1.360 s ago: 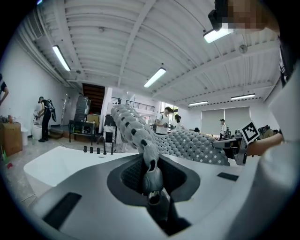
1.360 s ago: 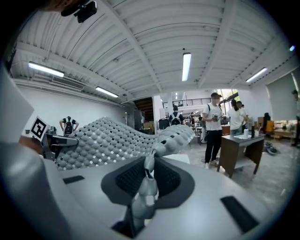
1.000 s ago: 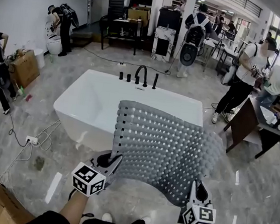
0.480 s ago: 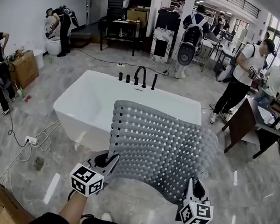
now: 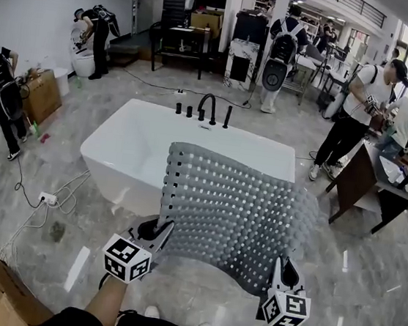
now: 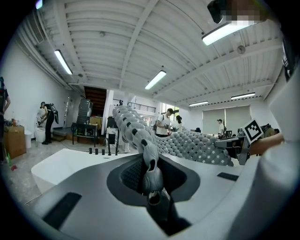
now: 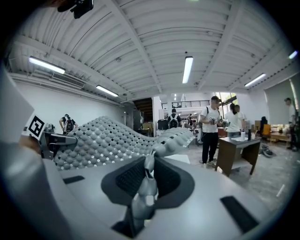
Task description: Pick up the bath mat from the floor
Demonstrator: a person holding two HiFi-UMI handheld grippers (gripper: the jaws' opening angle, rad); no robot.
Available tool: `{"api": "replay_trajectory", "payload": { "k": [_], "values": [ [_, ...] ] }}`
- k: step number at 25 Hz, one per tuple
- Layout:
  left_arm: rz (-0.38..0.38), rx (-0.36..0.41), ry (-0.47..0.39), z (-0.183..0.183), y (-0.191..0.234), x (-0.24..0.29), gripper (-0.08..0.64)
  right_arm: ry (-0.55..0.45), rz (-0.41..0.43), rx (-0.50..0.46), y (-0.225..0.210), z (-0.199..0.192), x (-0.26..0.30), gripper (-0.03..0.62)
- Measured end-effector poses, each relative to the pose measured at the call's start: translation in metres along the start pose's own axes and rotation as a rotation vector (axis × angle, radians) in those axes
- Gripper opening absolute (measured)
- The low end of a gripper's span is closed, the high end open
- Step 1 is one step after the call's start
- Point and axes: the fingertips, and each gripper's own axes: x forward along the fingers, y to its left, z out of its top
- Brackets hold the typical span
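Already the grey perforated rubber bath mat (image 5: pixel 238 214) hangs clear of the marble floor (image 5: pixel 365 289), in front of the white bathtub (image 5: pixel 132 150) at 12 o'clock. The left claw (image 5: pixel 160 228) pinches its near corner at 7 o'clock, the right claw (image 5: pixel 280 264) the corner at 5 o'clock; both are pressed tight on the rubber. To finish well, I judge, keep both pinches firm and level and the claws apart, so the sagging near edge stays off the floor. Its long axis seems to run 9 to 3 o'clock; the free edge points toward 12.
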Motion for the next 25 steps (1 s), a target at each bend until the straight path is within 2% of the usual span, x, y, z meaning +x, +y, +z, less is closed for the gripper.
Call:
{"api": "replay_trajectory", "payload": {
  "k": [25],
  "values": [
    [0.013, 0.015, 0.014, -0.006, -0.004, -0.022, 0.061, 0.003, 0.006, -0.023, 0.01, -0.003, -0.018, 0.067]
  ]
}}
